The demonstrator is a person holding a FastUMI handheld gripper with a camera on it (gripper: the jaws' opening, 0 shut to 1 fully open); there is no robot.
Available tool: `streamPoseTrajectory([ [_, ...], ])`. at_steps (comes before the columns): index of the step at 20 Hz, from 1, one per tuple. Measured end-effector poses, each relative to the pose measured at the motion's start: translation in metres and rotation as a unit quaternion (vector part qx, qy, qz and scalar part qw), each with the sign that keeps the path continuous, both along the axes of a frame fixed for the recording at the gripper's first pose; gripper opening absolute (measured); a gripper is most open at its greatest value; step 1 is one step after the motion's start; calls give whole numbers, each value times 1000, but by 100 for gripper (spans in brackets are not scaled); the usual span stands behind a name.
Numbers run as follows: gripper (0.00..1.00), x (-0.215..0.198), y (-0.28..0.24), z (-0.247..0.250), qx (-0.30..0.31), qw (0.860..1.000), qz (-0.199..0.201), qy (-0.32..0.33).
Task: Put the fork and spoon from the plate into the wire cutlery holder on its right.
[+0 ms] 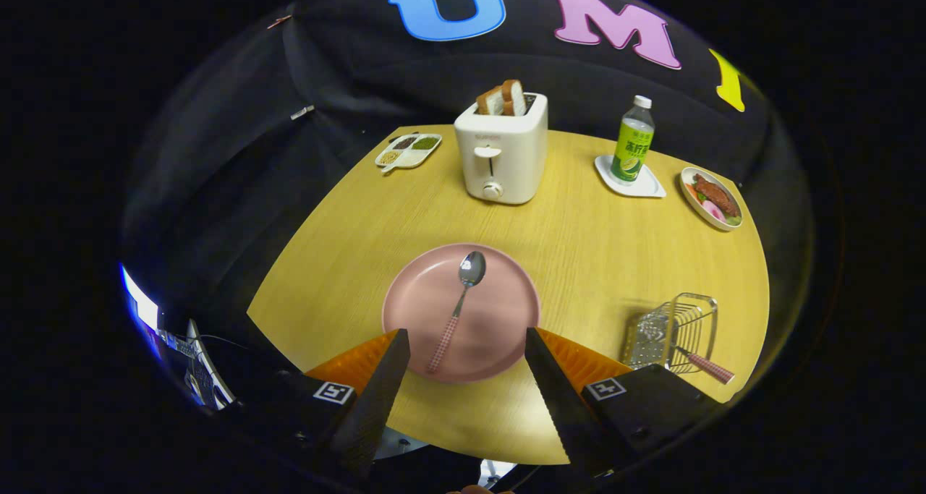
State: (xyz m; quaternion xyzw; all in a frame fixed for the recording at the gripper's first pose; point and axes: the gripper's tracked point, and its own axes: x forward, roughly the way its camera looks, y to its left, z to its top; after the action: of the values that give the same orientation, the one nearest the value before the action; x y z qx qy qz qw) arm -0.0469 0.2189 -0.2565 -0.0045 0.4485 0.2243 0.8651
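So the gripper hangs above the near edge of the round wooden table, fingers spread wide and holding nothing. The steel spoon with the pink checked handle lies on the round pink plate, handle end right between the fingers. The wire cutlery holder sits to the right near the table edge, with a checked-handle fork already poking out. The writing on the green drink bottle is too small to read. There's bare wood between plate and holder.

claw open above spoon, pink plate
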Motion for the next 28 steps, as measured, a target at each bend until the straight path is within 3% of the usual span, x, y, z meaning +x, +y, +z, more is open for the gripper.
streamPoseTrajectory([
  [6, 100, -2, 20, -64, -58, 997, -4, 43],
  [12, 97, 2, 21, -95, -77, 994, -28, 78],
  [19, 71, -4, 28, -112, -90, 990, -32, 102],
  [22, 64, -4, 28, -111, -88, 990, -37, 108],
  [25, 40, -4, 23, -114, -103, 989, -35, 102],
  [27, 29, -7, 27, -113, -80, 990, -33, 112],
  [28, 29, -9, 29, -112, -67, 990, -27, 122],
])
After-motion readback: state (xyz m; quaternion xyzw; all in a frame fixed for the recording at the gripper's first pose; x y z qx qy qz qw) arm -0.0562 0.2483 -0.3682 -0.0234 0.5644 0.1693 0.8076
